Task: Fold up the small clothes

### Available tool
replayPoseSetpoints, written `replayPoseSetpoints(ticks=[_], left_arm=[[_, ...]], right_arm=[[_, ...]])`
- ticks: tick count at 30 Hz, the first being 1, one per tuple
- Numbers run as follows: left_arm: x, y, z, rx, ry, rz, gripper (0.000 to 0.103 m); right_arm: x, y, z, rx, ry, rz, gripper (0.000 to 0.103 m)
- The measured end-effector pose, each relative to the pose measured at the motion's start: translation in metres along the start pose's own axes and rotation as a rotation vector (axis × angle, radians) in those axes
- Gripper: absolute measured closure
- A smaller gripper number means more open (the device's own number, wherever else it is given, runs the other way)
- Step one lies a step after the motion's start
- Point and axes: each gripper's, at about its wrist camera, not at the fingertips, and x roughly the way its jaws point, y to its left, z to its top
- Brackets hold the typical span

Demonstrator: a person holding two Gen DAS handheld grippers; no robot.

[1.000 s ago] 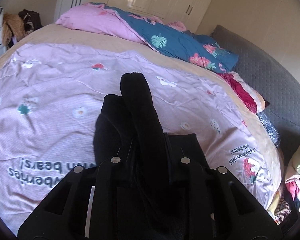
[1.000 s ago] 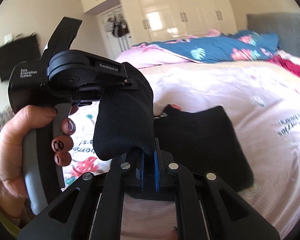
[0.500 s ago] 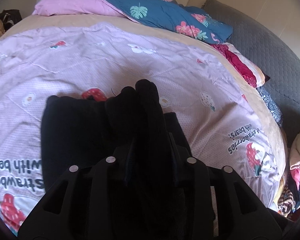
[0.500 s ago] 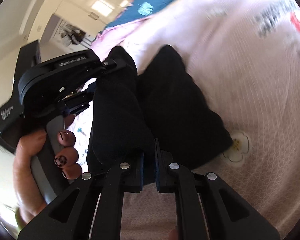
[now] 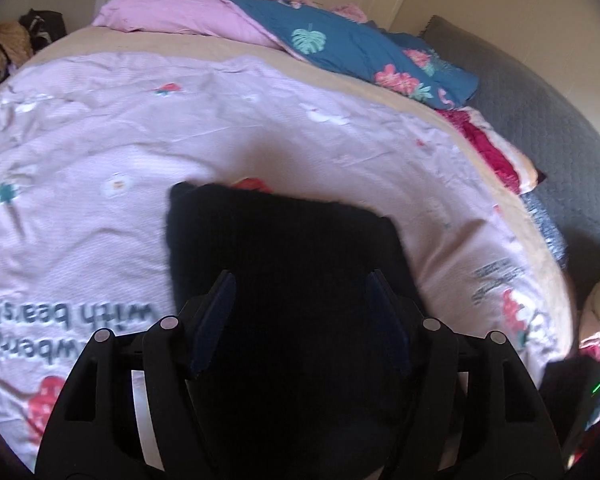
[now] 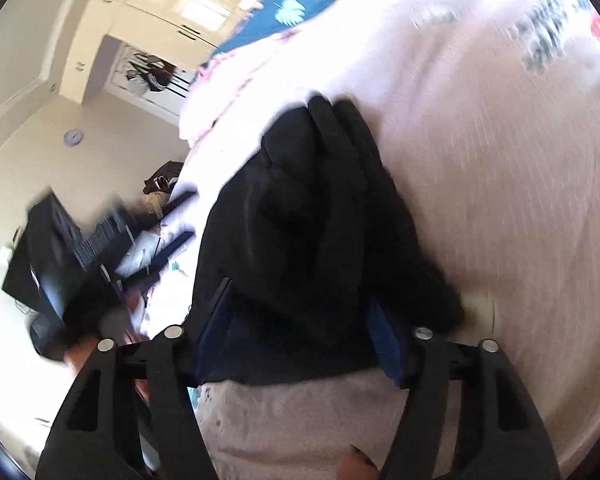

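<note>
Blurring from motion smears much of the right wrist view, so the left gripper [image 6: 80, 256] at its left edge is only a dark streaked shape there and its fingers cannot be read from that side. From the left wrist view the left gripper [image 5: 300, 312] has its two blue-padded fingers [image 5: 216, 316] spread wide, with nothing pinched between them. The right gripper [image 6: 300, 320] is likewise spread, its pads on either side of the near end of the black garment [image 6: 320, 216] without closing on it. That black garment [image 5: 284, 264] lies folded on the pink bedspread [image 5: 100, 152], a rough rectangle whose far edge and left corner show clearly, while its near part is lost in darkness between and under the fingers, so where cloth ends and gripper begins is hard to tell. In the right wrist view its layers bunch up in soft ridges. Around the garment the bedspread lies open to the left and beyond. To the right the bed's edge curves down toward a grey headboard [image 5: 548, 120], with a blue floral quilt [image 5: 352, 52] and pink pillow [image 5: 180, 12] heaped at the far end.
</note>
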Motion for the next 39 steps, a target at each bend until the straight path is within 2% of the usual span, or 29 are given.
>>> replayPoseSetpoints(ticks=[5,6,7,8,9,13,15,17,19,22,27,32,34,39], left_arm=[[-0.002,0.01,-0.024,0.05,-0.003,0.061,0.044],[-0.003,0.009,-0.026,0.06,-0.006,0.068,0.043],[-0.003,0.006,-0.028,0.073,-0.007,0.075,0.042],[-0.003,0.006,-0.029,0.084,-0.006,0.079,0.041],[-0.003,0.004,-0.03,0.091,-0.004,0.079,0.04],[-0.009,-0.002,-0.034,0.096,-0.013,0.054,0.04],[-0.011,-0.004,-0.037,0.101,-0.008,0.033,0.039],[-0.01,-0.006,-0.04,0.106,0.008,0.023,0.039],[-0.01,-0.01,-0.043,0.121,0.009,0.029,0.039],[-0.012,-0.013,-0.047,0.129,0.008,0.031,0.038],[-0.018,-0.013,-0.052,0.126,0.007,0.026,0.036],[-0.022,-0.012,-0.056,0.121,0.004,0.03,0.035],[-0.025,-0.011,-0.057,0.118,0.005,0.023,0.033],[-0.037,-0.008,-0.061,0.107,-0.004,0.013,0.031]], right_arm=[[0.016,0.002,0.034,-0.086,-0.003,-0.027,0.039],[0.019,0.001,0.036,-0.094,0.0,-0.023,0.043],[0.021,-0.001,0.037,-0.102,-0.001,-0.027,0.05],[0.022,-0.001,0.037,-0.119,-0.002,-0.032,0.074],[0.022,0.0,0.038,-0.136,-0.007,-0.03,0.082],[0.01,0.012,0.044,-0.214,-0.062,-0.045,0.086],[0.008,0.017,0.044,-0.283,-0.077,-0.108,0.086],[0.016,0.01,0.043,-0.282,-0.044,-0.161,0.086],[0.024,0.0,0.045,-0.24,-0.005,-0.172,0.085],[0.02,-0.006,0.047,-0.206,-0.004,-0.159,0.084],[0.009,0.001,0.037,-0.28,-0.032,-0.239,0.073],[-0.005,0.015,0.028,-0.341,-0.132,-0.309,0.064],[-0.014,0.02,0.024,-0.366,-0.178,-0.314,0.056],[-0.041,0.033,0.012,-0.409,-0.265,-0.272,0.026]])
